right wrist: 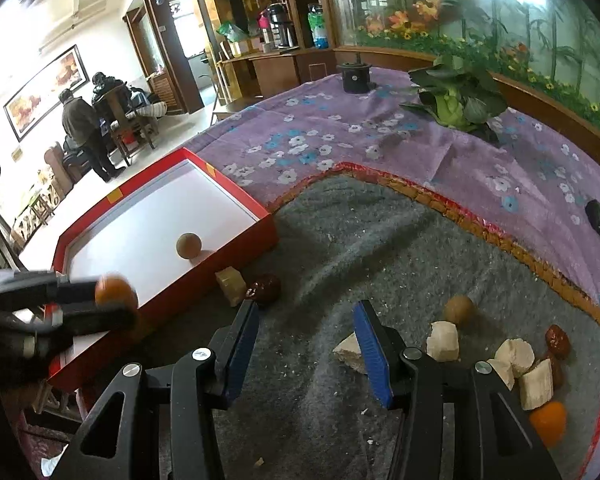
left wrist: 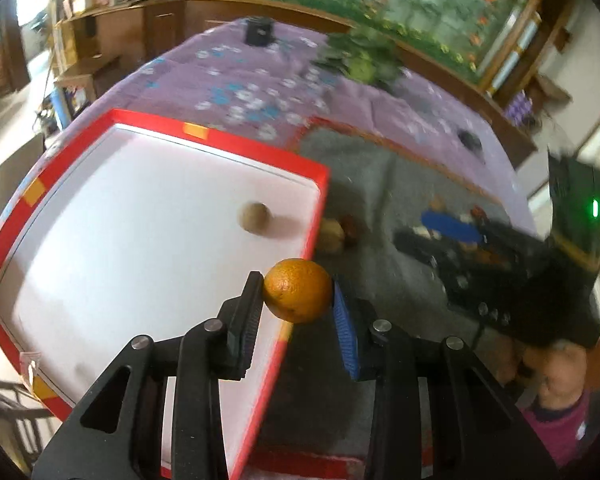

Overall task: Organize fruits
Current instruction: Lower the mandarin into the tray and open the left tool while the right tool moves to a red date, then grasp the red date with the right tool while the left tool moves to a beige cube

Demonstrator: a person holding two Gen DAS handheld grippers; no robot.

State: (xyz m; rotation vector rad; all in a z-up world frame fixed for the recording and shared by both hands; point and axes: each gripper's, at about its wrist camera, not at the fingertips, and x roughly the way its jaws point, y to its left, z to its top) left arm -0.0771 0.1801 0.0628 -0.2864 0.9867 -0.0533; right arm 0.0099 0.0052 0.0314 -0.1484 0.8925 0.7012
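Note:
My left gripper point(left wrist: 298, 300) is shut on a small orange point(left wrist: 296, 284), held above the near right edge of a red box with a white floor point(left wrist: 316, 216). One round brown fruit point(left wrist: 255, 218) lies inside the box. In the right wrist view, the left gripper point(right wrist: 114, 304) with the orange point(right wrist: 114, 292) hangs over the box's point(right wrist: 236, 248) front rim. My right gripper point(right wrist: 306, 312) stands open over the grey mat point(right wrist: 360, 240) with nothing between its fingers. A pale chunk point(right wrist: 348, 354) lies just behind its right finger.
A pale chunk point(right wrist: 230, 280) and a dark red fruit point(right wrist: 266, 286) lie against the box's outer wall. At the mat's right are a brown fruit point(right wrist: 458, 309), several pale chunks point(right wrist: 443, 340), red fruits point(right wrist: 558, 340) and an orange point(right wrist: 548, 422). A potted plant point(right wrist: 456, 100) stands behind.

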